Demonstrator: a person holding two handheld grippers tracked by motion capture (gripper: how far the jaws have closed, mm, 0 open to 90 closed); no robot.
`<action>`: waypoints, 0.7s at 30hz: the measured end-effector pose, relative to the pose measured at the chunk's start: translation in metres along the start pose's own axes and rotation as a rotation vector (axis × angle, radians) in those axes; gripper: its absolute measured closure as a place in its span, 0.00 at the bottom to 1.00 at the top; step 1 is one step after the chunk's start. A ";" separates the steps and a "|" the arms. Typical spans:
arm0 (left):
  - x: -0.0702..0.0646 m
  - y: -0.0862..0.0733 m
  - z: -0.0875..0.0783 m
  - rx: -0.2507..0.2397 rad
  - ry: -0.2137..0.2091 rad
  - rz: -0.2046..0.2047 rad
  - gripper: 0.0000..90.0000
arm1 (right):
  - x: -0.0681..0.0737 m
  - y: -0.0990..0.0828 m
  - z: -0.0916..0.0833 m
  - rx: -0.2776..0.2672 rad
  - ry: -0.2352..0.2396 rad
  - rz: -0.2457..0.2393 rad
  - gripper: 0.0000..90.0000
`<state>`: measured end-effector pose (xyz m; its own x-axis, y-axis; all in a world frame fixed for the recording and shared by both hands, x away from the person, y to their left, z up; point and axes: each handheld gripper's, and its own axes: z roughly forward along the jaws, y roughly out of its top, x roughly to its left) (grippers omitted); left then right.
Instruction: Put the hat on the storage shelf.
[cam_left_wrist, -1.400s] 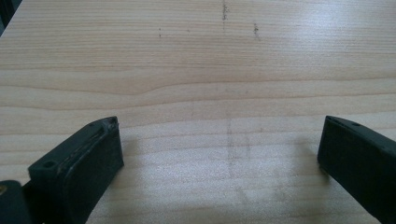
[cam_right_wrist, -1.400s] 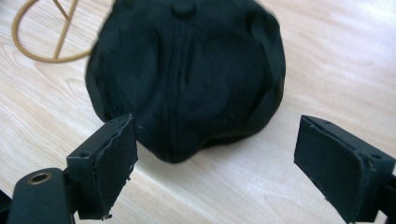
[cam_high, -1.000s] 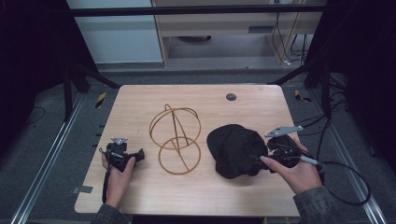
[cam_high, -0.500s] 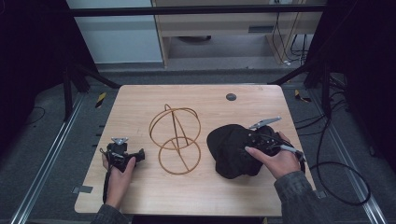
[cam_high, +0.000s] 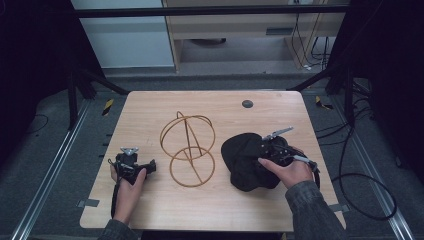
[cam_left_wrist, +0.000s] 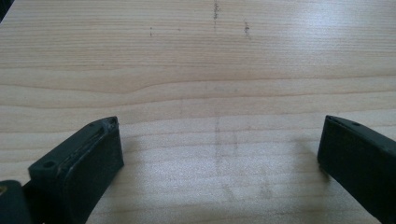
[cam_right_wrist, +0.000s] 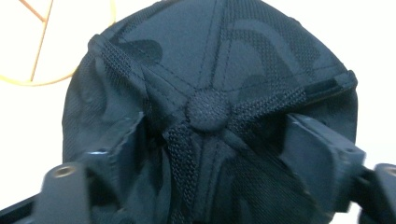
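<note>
Wooden counter (cam_high: 150, 107) | my right hand-held gripper (cam_right_wrist: 205, 140) closing around cap (cam_high: 245, 162), not clamped | left hand-held gripper (cam_left_wrist: 217, 154) wide, empty | wire stand (cam_high: 189, 149) still bare

In the right gripper view, the black cap's (cam_right_wrist: 205, 93) lower part ran off the bottom edge behind blurred jaws. At lower right of the high view, the right gripper (cam_high: 270, 150) hid part of the cap.

The left hand-held gripper (cam_high: 131, 166) is a black block topped by a grey three-cornered plate at 12 o'clock, its thick black jaws screw-holed. The right hand-held gripper (cam_high: 274, 148) is black too, a cable trailing toward 4 o'clock. Both sleeves (cam_high: 312, 210) are dark grey.
</note>
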<state>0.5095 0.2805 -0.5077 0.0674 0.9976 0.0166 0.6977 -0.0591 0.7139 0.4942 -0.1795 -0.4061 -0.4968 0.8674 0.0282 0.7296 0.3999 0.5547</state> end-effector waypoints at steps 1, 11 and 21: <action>0.000 0.000 0.000 0.000 0.000 0.000 0.00 | -0.001 -0.001 0.001 0.005 0.008 0.005 0.35; -0.005 0.000 0.000 -0.001 -0.007 0.007 0.00 | -0.007 0.000 -0.002 0.017 0.046 -0.015 0.83; -0.005 0.000 0.000 -0.001 -0.011 0.011 0.00 | -0.019 0.019 -0.019 -0.010 0.114 0.012 0.95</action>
<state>0.5087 0.2759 -0.5078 0.0827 0.9964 0.0169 0.6963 -0.0699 0.7143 0.5085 -0.1942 -0.3804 -0.5389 0.8324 0.1291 0.7313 0.3863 0.5621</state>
